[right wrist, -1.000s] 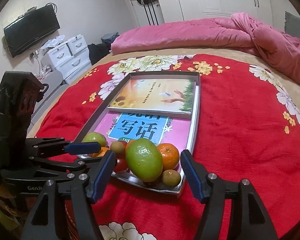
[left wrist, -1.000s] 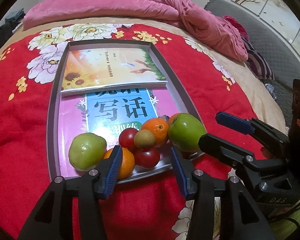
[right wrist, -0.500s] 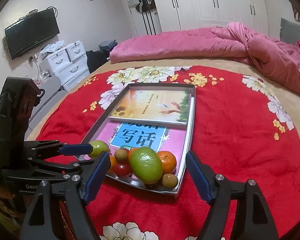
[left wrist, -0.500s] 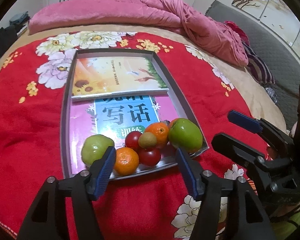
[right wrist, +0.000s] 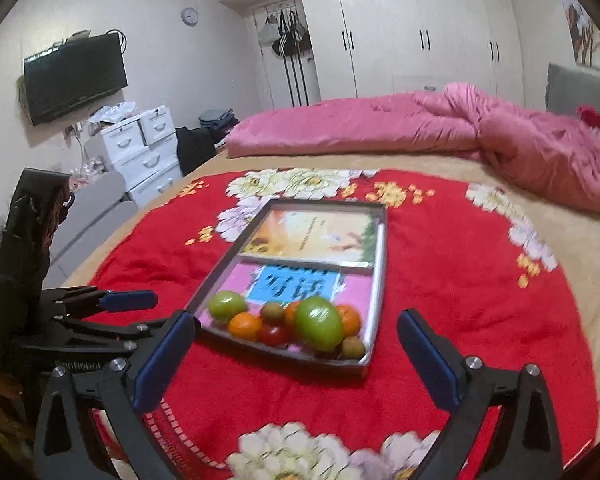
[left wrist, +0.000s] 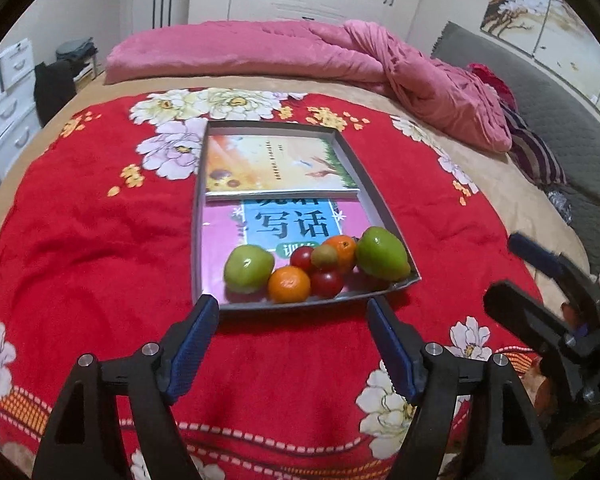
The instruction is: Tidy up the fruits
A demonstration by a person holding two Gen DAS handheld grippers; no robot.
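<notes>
A grey tray (left wrist: 197,248) (right wrist: 374,322) lies on the red flowered blanket and holds two books at the back. Several fruits are bunched at its near end: a green apple (left wrist: 248,268), an orange (left wrist: 289,284), two red tomatoes (left wrist: 326,283), a kiwi (left wrist: 324,255), a second orange (left wrist: 342,249) and a large green mango (left wrist: 381,254) (right wrist: 318,323). My left gripper (left wrist: 292,330) is open and empty, just short of the tray's near edge. My right gripper (right wrist: 296,354) is open and empty, also short of the tray.
The right gripper shows at the right of the left wrist view (left wrist: 548,292); the left gripper shows at the left of the right wrist view (right wrist: 112,312). A pink quilt (left wrist: 340,56) lies across the far bed. White drawers (right wrist: 140,148) stand beyond the bed's left side.
Both grippers have pulled back and up from the tray, so the fruits look smaller and farther. Both stay open and empty. The fruits have not moved.
</notes>
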